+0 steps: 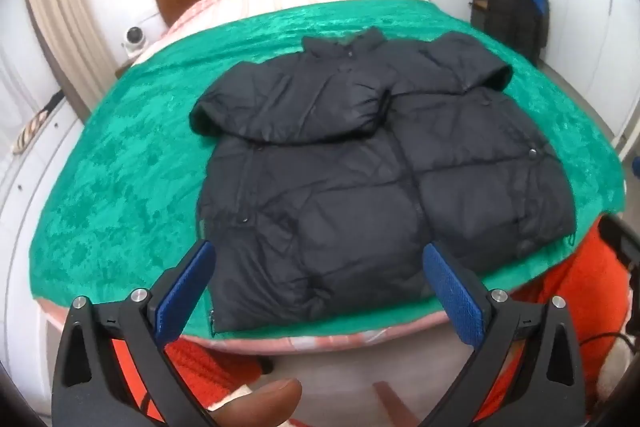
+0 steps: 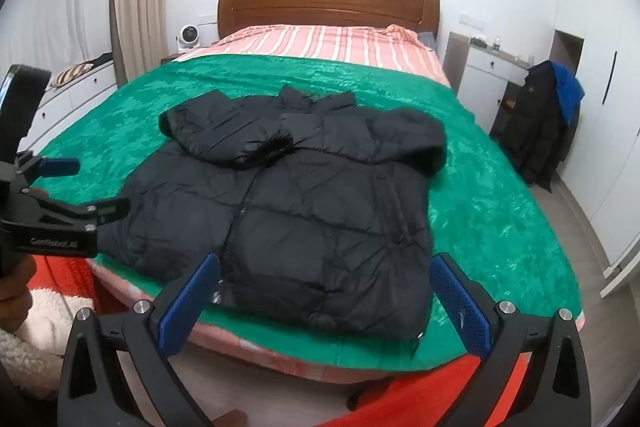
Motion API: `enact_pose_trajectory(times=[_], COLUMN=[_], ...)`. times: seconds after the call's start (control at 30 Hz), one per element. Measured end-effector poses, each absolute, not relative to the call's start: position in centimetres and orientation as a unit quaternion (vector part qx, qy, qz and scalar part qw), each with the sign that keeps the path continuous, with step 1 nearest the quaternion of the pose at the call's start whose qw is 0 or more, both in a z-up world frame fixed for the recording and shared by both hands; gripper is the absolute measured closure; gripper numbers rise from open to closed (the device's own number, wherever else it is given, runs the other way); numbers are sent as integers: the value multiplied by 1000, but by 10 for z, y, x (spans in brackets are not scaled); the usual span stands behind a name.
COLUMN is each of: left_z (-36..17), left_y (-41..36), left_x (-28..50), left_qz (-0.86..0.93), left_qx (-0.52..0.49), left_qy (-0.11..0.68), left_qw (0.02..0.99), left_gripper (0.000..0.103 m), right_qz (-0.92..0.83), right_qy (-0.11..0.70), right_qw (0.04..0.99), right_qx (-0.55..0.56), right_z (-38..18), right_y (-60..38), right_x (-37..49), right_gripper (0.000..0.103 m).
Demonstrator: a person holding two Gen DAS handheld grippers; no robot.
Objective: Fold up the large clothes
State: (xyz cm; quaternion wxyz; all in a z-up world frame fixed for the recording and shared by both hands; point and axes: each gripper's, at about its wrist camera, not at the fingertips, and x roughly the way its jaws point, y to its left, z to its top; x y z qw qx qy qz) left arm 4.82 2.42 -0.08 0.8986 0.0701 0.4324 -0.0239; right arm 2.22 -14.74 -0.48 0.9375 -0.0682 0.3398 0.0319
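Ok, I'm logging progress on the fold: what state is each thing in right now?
Jacket: flat on the blanket, zipped, both sleeves folded across the chest.
Blanket: spread over the bed.
Left gripper: open, empty, short of the hem.
Right gripper: open, empty.

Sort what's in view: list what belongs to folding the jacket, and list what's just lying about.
For the job:
black puffer jacket, sleeves folded across its chest
green blanket under it
left gripper, jaws open
right gripper, jaws open

Lying about:
dark coat on chair
blue garment
small white fan
striped cushion
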Motion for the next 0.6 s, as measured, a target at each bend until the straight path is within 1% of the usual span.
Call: enact_pose_trajectory(times=[0.2, 0.6], left_z=[-16, -18], left_y=[24, 28], left_x=[35, 33], left_qz=[2, 16], left_qx=[65, 66], left_qy=[424, 433], left_qw=[903, 899], left_gripper=[0, 0], right_qz=[26, 24], right_qy=[347, 360], right_qw=[935, 930], right_qx=[-60, -72], right_z=[-5, -13], right_y=[-150, -139], right_x=[36, 42], right_gripper=[0, 0])
